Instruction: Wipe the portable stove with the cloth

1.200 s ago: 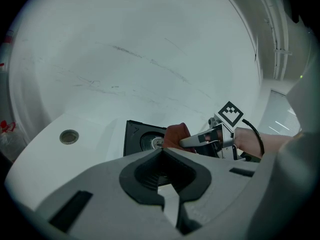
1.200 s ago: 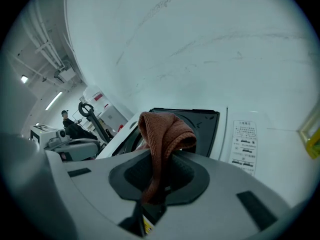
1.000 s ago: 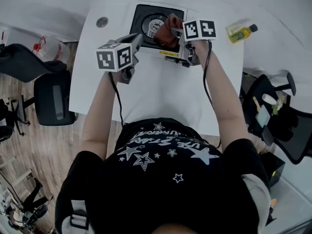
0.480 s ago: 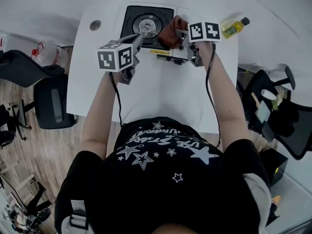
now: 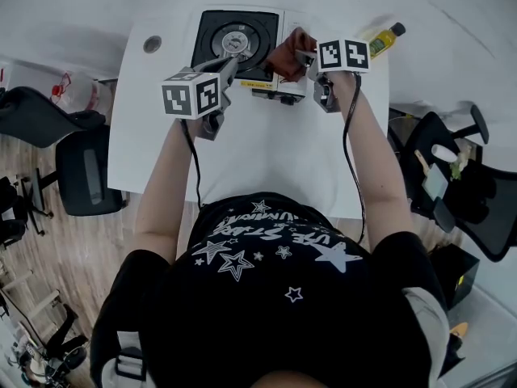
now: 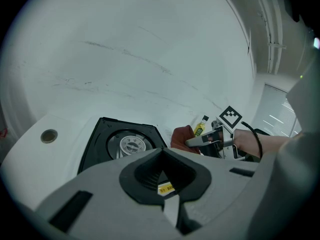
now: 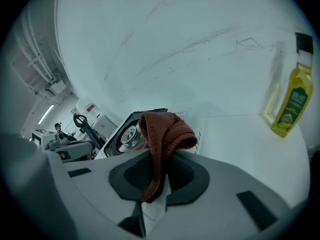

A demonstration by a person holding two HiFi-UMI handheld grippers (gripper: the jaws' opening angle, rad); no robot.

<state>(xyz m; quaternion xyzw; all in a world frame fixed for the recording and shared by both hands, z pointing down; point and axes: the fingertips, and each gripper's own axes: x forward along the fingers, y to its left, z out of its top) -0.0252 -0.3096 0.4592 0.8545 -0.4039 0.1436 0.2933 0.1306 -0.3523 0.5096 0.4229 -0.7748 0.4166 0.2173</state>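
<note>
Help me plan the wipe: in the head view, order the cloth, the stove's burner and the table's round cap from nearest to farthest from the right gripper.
1. cloth, clamped in the right gripper, at the stove's right edge.
2. burner, left of that gripper, mid-stove.
3. round cap, far left on the table.

The right hand-held gripper (image 5: 305,55) holds the cloth (image 5: 287,56) over the portable stove (image 5: 212,31)'s right side.

Flat black stove (image 5: 208,37), rust cloth (image 5: 287,56) — bunched
</note>
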